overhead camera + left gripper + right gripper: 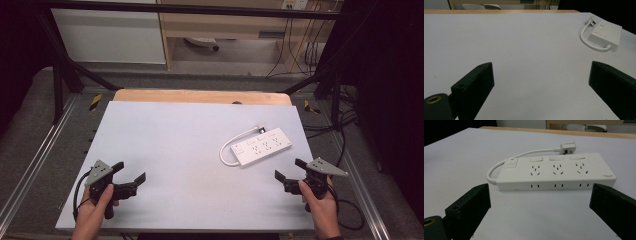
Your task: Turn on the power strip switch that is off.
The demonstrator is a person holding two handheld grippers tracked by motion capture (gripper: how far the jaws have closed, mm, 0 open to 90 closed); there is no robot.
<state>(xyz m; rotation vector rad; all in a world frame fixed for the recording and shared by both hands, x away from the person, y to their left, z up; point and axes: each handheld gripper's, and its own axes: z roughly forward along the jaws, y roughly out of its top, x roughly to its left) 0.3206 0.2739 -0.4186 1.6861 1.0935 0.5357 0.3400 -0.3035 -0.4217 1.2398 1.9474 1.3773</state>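
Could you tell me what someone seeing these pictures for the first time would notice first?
The white power strip stands out, lying flat on the right part of the pale table, its short cord looping round to a plug by its far edge. Next come the two black grippers near the table's front corners, the left gripper and the right gripper, each held in a hand with its fingers spread apart and holding nothing.

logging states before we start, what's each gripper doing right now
Left gripper: open, holding nothing, over bare table.
Right gripper: open, holding nothing, facing the power strip.
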